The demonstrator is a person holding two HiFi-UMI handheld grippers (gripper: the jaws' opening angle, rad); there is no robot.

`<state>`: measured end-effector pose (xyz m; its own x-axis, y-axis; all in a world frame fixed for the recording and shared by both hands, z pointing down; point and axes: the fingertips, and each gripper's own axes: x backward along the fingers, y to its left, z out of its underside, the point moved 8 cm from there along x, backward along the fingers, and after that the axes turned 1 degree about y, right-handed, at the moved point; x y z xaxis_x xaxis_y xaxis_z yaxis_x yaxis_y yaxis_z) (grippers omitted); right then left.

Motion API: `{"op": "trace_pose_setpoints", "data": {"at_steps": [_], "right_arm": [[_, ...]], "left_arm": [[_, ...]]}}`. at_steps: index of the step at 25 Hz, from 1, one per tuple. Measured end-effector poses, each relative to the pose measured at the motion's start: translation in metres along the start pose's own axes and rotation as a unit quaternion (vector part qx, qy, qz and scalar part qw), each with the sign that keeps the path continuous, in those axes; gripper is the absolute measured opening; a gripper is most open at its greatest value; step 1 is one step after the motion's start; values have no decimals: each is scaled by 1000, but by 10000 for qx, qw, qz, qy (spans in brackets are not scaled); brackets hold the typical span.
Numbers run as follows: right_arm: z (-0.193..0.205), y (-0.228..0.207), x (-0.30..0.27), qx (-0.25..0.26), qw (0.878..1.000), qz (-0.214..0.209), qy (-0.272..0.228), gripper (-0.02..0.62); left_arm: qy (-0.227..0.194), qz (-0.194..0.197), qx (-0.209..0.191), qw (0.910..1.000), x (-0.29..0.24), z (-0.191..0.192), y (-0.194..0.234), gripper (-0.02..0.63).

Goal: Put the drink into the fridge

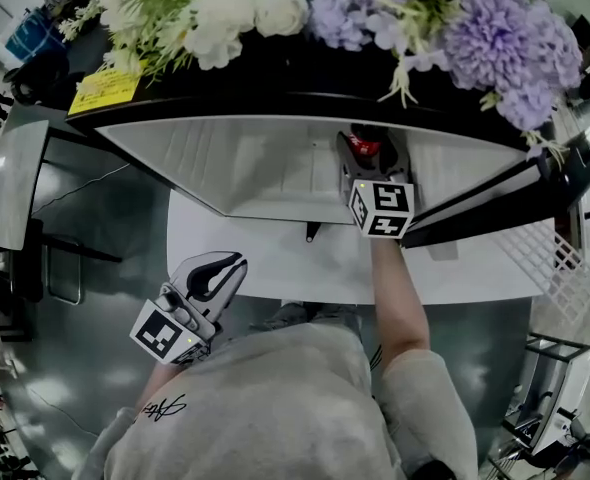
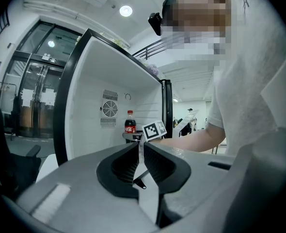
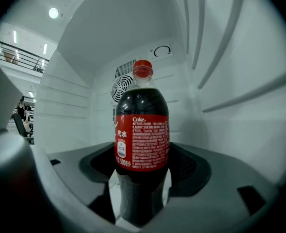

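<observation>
Grey left gripper (image 2: 139, 148) sits back by your torso, jaws nearly together w/ nothing in them, prob. just out of the way. Right gripper (image 3: 142, 176) clamps the drink (image 3: 142, 130) below its label, upright, already inside the fridge (image 3: 80, 115), short of the rear vent (image 3: 123, 89).

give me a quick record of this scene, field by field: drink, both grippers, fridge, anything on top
drink: dark cola bottle with red cap and red label, upright, inside the fridge
right gripper: reached into the fridge, jaws closed on the bottle's lower body
left gripper: outside the fridge, jaws nearly together, nothing between them
fridge: white-walled fridge with black frame, open; round fan vent on back wall
on top: white and purple flowers
bottle base set down: cannot tell
</observation>
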<state>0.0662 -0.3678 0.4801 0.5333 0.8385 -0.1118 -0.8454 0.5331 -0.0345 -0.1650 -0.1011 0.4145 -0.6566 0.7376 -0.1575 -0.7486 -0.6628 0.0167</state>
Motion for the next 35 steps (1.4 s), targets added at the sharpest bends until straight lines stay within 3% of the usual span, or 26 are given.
{"op": "trace_pose_setpoints", "data": {"at_steps": [35], "right_arm": [[2, 3, 2, 261, 9995, 133, 137, 313]], "left_arm": [[-220, 74, -57, 9997, -5, -8, 11, 35]]}}
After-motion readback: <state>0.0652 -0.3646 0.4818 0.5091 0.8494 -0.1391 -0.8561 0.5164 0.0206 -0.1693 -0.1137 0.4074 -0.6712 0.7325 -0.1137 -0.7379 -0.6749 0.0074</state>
